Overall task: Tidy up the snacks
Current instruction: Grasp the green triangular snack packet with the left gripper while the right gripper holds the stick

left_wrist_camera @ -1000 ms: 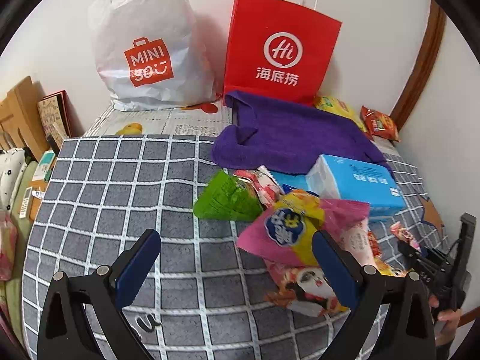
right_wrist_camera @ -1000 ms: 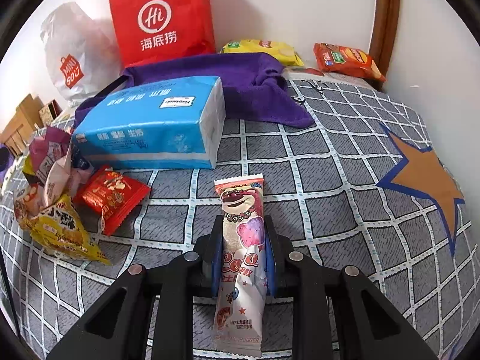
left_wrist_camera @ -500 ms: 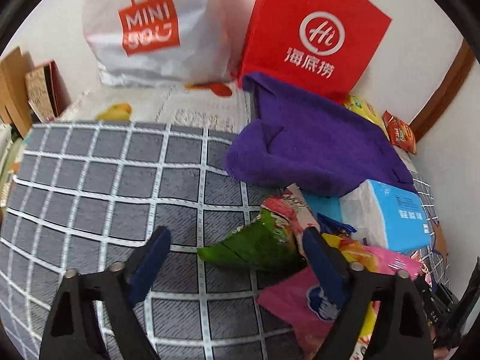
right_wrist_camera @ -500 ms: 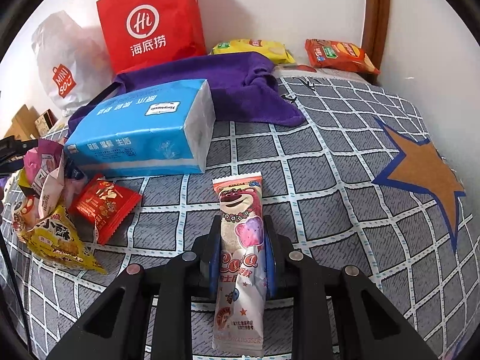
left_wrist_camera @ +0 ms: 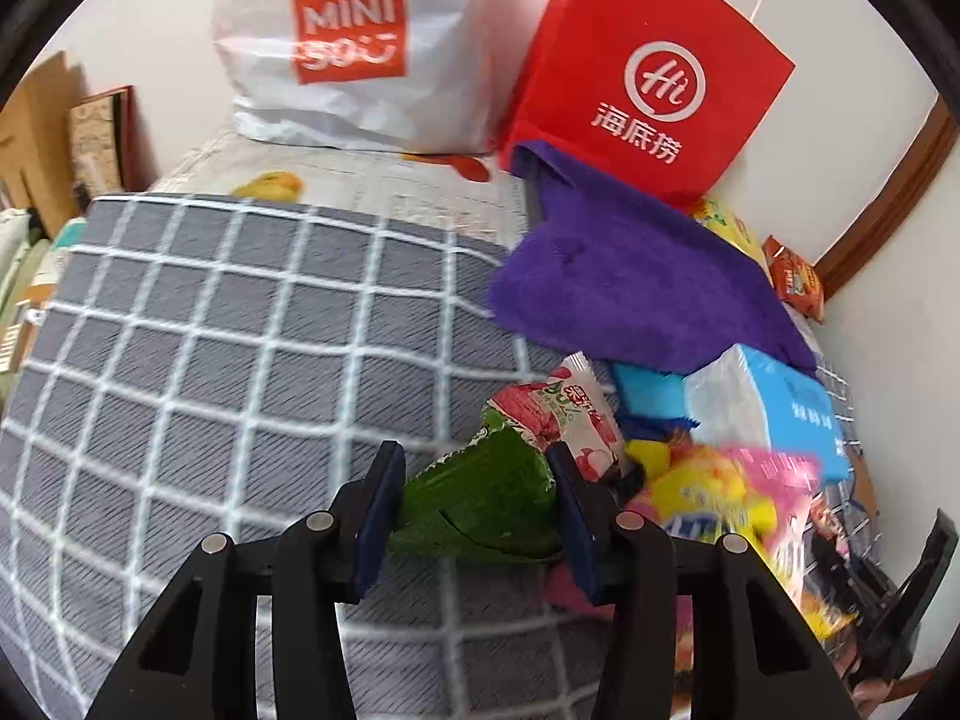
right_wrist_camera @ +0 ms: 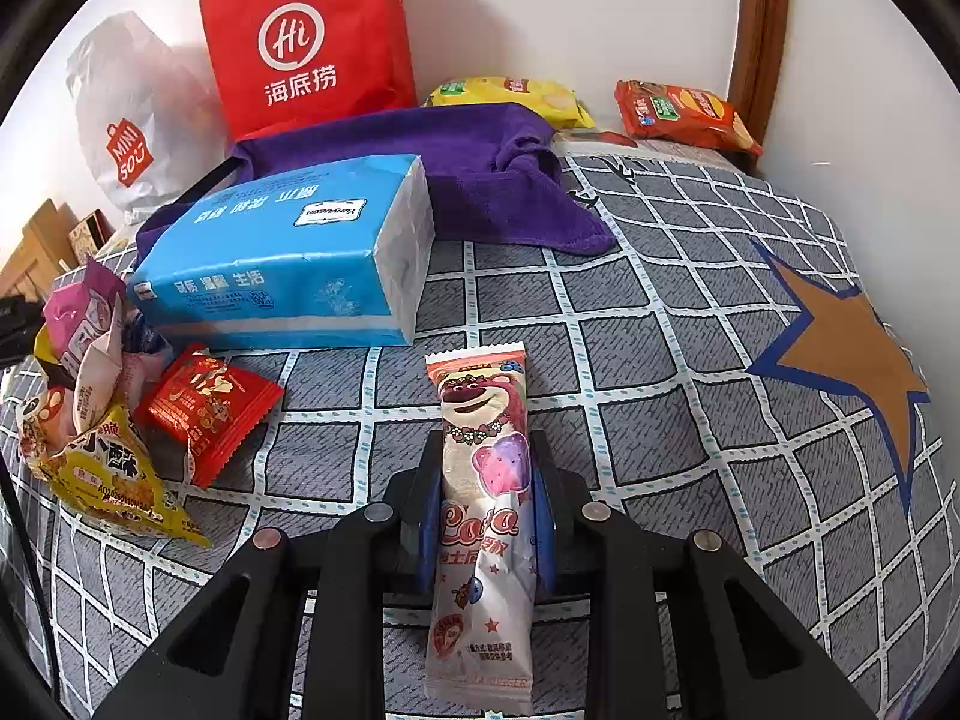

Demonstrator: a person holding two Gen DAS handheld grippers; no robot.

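A green snack packet [left_wrist_camera: 480,504] lies on the grey checked bedspread [left_wrist_camera: 210,330] at the edge of a snack pile. My left gripper [left_wrist_camera: 474,480] is closing around it; both blue pads touch its sides. Behind it lie a red-and-white packet [left_wrist_camera: 576,414] and a pink-and-yellow bag [left_wrist_camera: 720,492], which is blurred. My right gripper [right_wrist_camera: 483,450] is shut on a long pink-and-white bear-print bar [right_wrist_camera: 483,396], which sticks out past the fingertips just above the bedspread.
A blue tissue pack [right_wrist_camera: 288,252] and a purple towel [right_wrist_camera: 480,180] lie mid-bed. A red paper bag [left_wrist_camera: 648,78] and a white plastic bag [left_wrist_camera: 348,48] stand against the wall. Yellow chips [right_wrist_camera: 510,93] and orange chips [right_wrist_camera: 678,114] lie at the back. A red packet [right_wrist_camera: 207,408] and a yellow packet [right_wrist_camera: 108,474] lie at left.
My left gripper moved forward and down onto the green packet, and its wide-open jaws narrowed around it. The right gripper and its bar stayed put.
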